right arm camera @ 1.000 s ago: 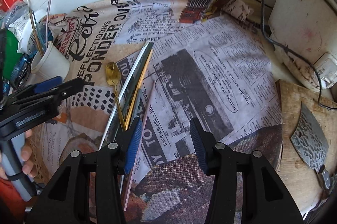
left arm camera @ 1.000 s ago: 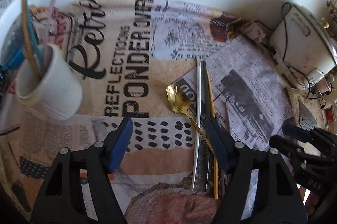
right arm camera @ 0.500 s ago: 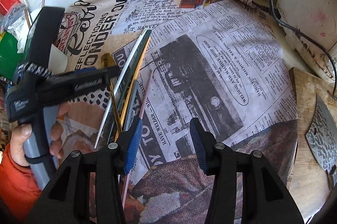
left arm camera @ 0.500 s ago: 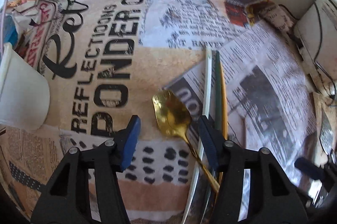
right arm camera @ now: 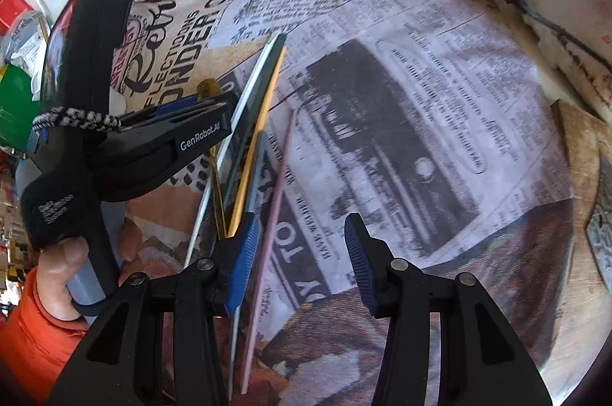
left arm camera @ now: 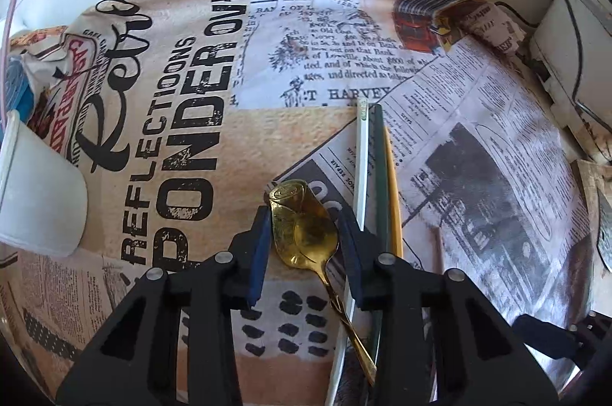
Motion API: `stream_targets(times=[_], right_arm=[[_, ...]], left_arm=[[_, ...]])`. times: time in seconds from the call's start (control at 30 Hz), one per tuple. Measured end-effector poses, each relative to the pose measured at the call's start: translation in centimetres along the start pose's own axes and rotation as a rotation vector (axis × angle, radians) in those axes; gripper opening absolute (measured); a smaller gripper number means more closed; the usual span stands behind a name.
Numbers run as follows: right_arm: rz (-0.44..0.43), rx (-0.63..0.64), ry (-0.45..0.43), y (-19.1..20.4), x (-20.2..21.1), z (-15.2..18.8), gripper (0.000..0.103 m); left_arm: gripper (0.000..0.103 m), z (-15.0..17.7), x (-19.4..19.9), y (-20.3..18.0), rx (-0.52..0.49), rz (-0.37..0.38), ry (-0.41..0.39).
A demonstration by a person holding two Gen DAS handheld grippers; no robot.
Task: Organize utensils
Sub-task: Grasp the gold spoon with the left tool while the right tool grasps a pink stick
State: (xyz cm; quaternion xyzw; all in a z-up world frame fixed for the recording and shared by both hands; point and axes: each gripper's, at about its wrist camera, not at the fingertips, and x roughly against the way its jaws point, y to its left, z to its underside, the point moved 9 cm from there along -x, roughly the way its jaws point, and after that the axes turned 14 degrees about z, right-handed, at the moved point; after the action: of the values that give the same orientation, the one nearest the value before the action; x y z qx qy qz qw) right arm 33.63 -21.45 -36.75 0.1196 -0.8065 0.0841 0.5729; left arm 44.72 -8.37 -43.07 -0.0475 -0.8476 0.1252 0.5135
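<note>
A gold spoon (left arm camera: 304, 232) lies on the newsprint cloth with its bowl between the fingers of my left gripper (left arm camera: 304, 234). The pads touch or nearly touch the bowl's sides; the spoon still rests on the cloth. Beside it lie white (left arm camera: 361, 153), dark green (left arm camera: 378, 157) and yellow (left arm camera: 394, 184) chopsticks. In the right wrist view the left gripper (right arm camera: 199, 111) reaches over the spoon tip (right arm camera: 206, 86). My right gripper (right arm camera: 296, 253) is open and empty above the cloth, with a pink chopstick (right arm camera: 277, 192) by its left finger.
A white cup (left arm camera: 38, 192) stands at the left. A white appliance with cords (left arm camera: 573, 35) stands at the right back. A cleaver blade (right arm camera: 602, 234) lies on a wooden board (right arm camera: 581, 146) at the right. Green and red packets (right arm camera: 15, 100) sit far left.
My left gripper has moved forward and down over the spoon and narrowed around its bowl. The right gripper has stayed about where it was, still open.
</note>
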Motion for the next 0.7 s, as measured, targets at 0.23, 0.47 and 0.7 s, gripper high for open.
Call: stream_targets(times=[0.23,0.47,0.7], right_arm=[[0.017,0.005,0.043,1.6,-2.0,0.7,0.029],[0.076,-0.003,-0.002,2.1,-2.5,-0.2,0.023],[0.122,-0.003,-0.015,2.1,-3.1,-1.2,0.007]], left_arm=[[0.034,0.6,1.6,0.8,0.009,0.115,0.019],[0.034,1.6,4.5,1.2,0.004,0.163,-0.012],[0.034,1.7,7.1,1.1,0.0,0.189,-0.056]])
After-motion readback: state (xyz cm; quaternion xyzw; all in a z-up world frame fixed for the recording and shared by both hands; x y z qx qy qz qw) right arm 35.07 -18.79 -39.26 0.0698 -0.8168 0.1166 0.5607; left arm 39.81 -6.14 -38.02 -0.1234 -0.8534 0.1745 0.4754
